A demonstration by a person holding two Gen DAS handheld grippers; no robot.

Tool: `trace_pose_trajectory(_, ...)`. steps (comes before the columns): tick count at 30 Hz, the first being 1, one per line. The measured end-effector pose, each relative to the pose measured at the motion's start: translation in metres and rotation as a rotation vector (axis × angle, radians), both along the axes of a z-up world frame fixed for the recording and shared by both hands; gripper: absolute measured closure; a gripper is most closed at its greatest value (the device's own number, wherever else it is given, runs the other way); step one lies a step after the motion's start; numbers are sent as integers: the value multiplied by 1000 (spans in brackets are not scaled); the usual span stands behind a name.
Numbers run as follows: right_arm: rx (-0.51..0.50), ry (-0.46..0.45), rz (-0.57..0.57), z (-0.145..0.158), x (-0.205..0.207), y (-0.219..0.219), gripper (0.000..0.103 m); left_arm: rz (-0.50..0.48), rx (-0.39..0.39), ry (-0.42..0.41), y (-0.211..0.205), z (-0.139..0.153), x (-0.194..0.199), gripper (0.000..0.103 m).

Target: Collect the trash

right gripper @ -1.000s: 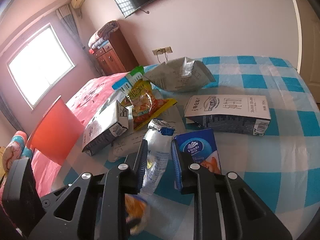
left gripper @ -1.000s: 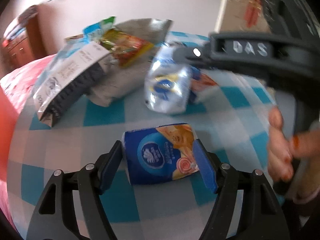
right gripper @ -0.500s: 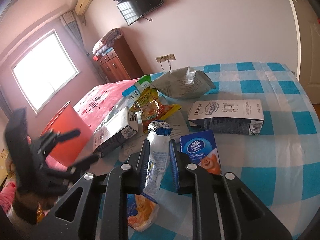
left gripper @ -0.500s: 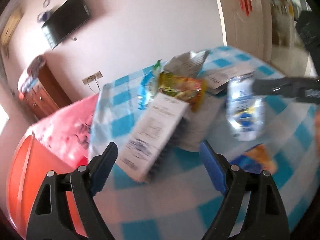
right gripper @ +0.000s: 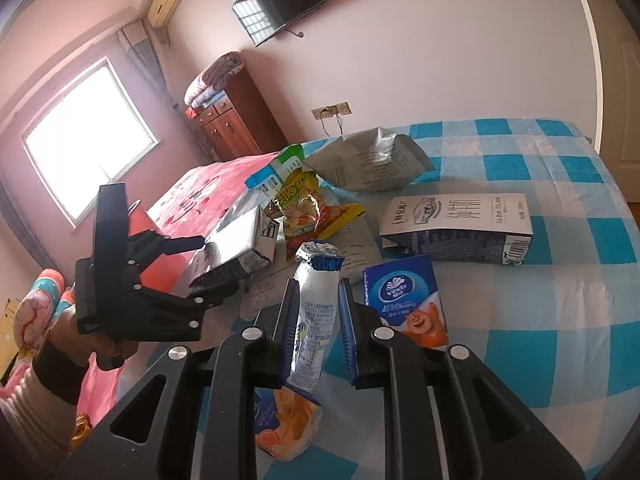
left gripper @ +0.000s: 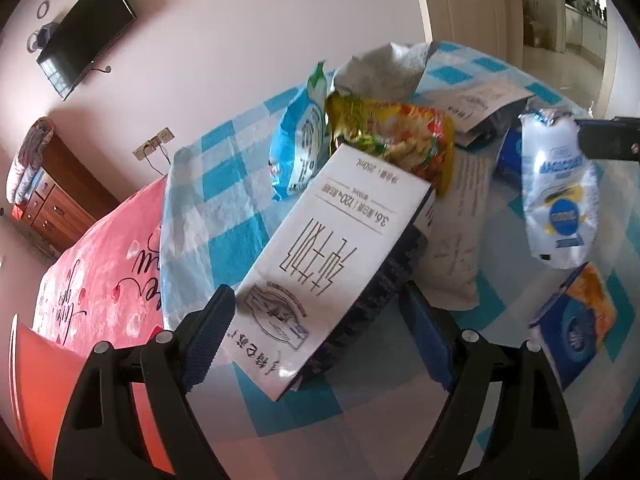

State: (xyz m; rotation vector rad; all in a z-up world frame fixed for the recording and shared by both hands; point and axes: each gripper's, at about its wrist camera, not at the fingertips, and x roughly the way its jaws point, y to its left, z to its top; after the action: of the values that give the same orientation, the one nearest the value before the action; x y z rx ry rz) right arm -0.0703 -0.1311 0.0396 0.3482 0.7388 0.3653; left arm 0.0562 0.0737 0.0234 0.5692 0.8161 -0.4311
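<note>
Now clamped tight, right gripper (right gripper: 314,330) pinching a crumpled white drink pouch (right gripper: 314,320) upright just above the checked tablecloth (right gripper: 540,300), blue tissue pack (right gripper: 408,300) just beside. Over to the left gripper (left gripper: 320,340), spread wide around a white milk carton (left gripper: 328,264) lying on the cloth, pads not clearly pressing. Beyond, yellow snack wrapper (left gripper: 392,136), grey bag (left gripper: 384,68), second carton (right gripper: 456,224).

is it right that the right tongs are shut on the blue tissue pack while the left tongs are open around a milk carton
Not quite. The right wrist view shows the right tongs shut on the white bottle; the blue tissue pack lies beside them. The left tongs are open around the milk carton.
</note>
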Motion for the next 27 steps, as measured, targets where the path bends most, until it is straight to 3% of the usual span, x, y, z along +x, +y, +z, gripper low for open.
trace_pose_trajectory(6,-13,9,7,-2,2,6,82,-14,-120,32,15,18,3,18)
trace_pose_trajectory(11,-4,18,-2,-5,5,4,82,-50,-232,166,21,18,-2,18)
trace_pose_trajectory(16,8,26,-3,-7,4,1,82,-93,-201,111,18,25,-20,18)
trace_pose_trajectory(19,23,31,0,-9,4,0,82,-91,-97,48,16,30,-17,18)
trace_pose_trajectory(22,25,31,0,-9,4,-1,82,-102,-4,37,16,30,-4,18)
trace_pose_trajectory(27,33,32,0,-10,3,-1,82,-165,70,123,10,19,13,18)
